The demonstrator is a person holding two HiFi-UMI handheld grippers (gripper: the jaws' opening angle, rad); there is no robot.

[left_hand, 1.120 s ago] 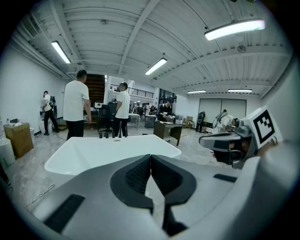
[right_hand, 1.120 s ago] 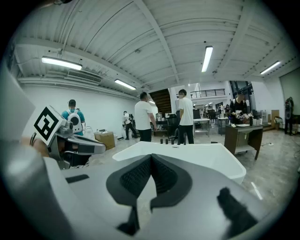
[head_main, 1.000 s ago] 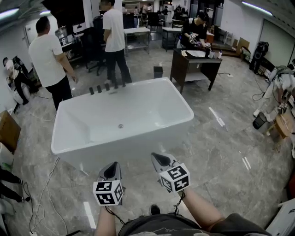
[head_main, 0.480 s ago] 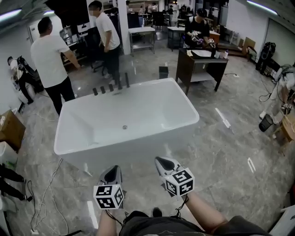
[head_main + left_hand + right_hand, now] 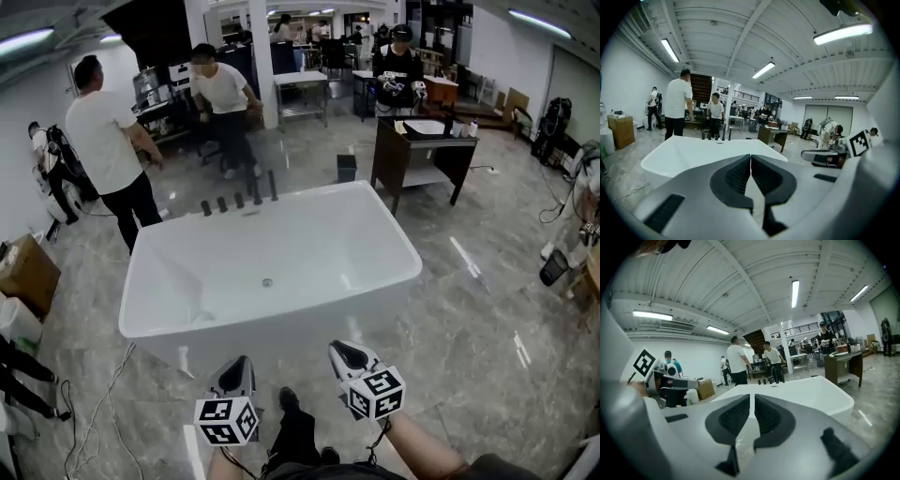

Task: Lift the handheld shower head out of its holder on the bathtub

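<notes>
A white freestanding bathtub (image 5: 159,319) stands in front of me on a grey marble floor. On its far rim is a row of dark fittings (image 5: 238,200); the tallest, at the right end (image 5: 273,184), looks like the handheld shower head in its holder, but it is too small to be sure. My left gripper (image 5: 236,366) and right gripper (image 5: 341,353) hover side by side short of the tub's near wall, both shut and empty. The tub (image 5: 689,151) and fittings (image 5: 716,134) show beyond the left gripper (image 5: 750,155). The right gripper (image 5: 752,395) also faces the tub (image 5: 811,397).
A person in a white shirt (image 5: 105,150) stands at the tub's far left corner; another (image 5: 225,98) bends behind the fittings. A dark desk (image 5: 422,155) and a small black bin (image 5: 347,167) stand beyond the far right corner. A cardboard box (image 5: 23,272) and floor cables (image 5: 94,394) lie left.
I have walked nearer: the tub sits lower and larger in the head view, and both grippers came along. The second person at the back has bent down. Both grippers stay shut.
</notes>
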